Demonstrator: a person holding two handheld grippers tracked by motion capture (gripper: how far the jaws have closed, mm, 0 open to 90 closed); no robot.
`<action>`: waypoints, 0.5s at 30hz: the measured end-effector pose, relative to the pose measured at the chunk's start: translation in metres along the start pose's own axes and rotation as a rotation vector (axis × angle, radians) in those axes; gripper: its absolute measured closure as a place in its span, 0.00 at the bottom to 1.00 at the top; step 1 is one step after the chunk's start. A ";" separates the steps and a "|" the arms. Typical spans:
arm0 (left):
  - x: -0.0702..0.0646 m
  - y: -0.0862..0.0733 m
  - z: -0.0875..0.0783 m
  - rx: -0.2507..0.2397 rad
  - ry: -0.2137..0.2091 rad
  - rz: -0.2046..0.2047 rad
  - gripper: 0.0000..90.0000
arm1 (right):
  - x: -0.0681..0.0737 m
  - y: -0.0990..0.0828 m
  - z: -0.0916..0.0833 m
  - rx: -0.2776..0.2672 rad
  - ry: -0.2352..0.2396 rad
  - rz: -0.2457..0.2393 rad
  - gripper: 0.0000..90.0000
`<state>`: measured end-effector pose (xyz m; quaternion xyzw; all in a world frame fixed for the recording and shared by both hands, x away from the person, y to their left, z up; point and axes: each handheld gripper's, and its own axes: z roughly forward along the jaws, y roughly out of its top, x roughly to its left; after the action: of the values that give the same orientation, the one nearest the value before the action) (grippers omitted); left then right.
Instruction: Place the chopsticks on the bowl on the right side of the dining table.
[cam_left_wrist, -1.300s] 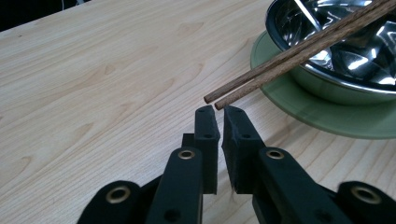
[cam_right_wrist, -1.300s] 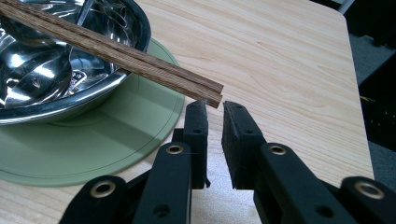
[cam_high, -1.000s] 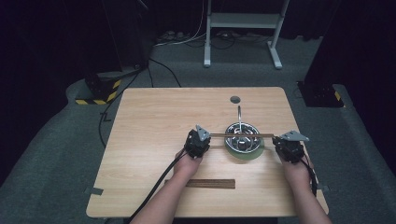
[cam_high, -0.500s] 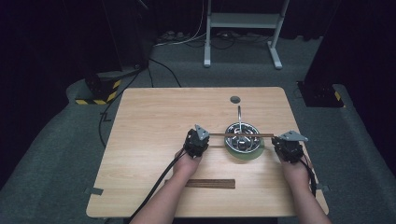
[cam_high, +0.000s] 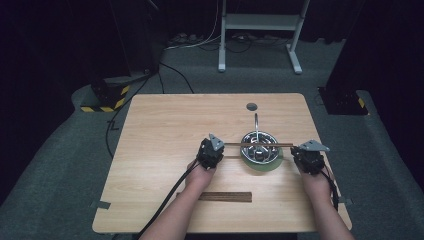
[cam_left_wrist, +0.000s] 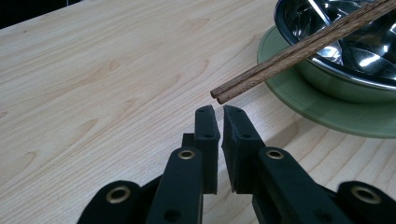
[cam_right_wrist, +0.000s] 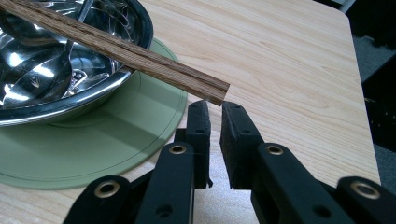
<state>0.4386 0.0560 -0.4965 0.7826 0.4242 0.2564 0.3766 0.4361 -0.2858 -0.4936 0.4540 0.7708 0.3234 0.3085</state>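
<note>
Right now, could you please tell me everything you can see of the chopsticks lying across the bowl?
The chopsticks are a pair of dark brown, wood-grained, square-cut sticks lying side by side, bridging the rim of the steel bowl. Both ends overhang the wooden table. Neither gripper holds them; each end hangs free just beyond closed jaws.

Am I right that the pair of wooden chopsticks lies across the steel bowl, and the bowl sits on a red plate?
Not quite: the plate is green, not red, as the right gripper view shows. The chopsticks do lie across the steel bowl, which sits on that plate.
</note>
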 end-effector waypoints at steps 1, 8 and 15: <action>0.000 0.000 0.000 0.001 0.001 0.002 0.93 | 0.000 0.000 0.000 0.000 0.000 0.000 0.90; 0.001 -0.002 -0.001 0.001 0.004 0.004 0.91 | 0.000 -0.001 -0.001 0.006 -0.009 0.003 0.86; 0.005 -0.010 -0.006 -0.004 -0.003 -0.009 0.80 | 0.004 -0.005 -0.008 -0.019 -0.001 0.016 0.76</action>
<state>0.4322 0.0662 -0.5002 0.7803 0.4268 0.2544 0.3800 0.4261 -0.2859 -0.4933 0.4573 0.7640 0.3326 0.3106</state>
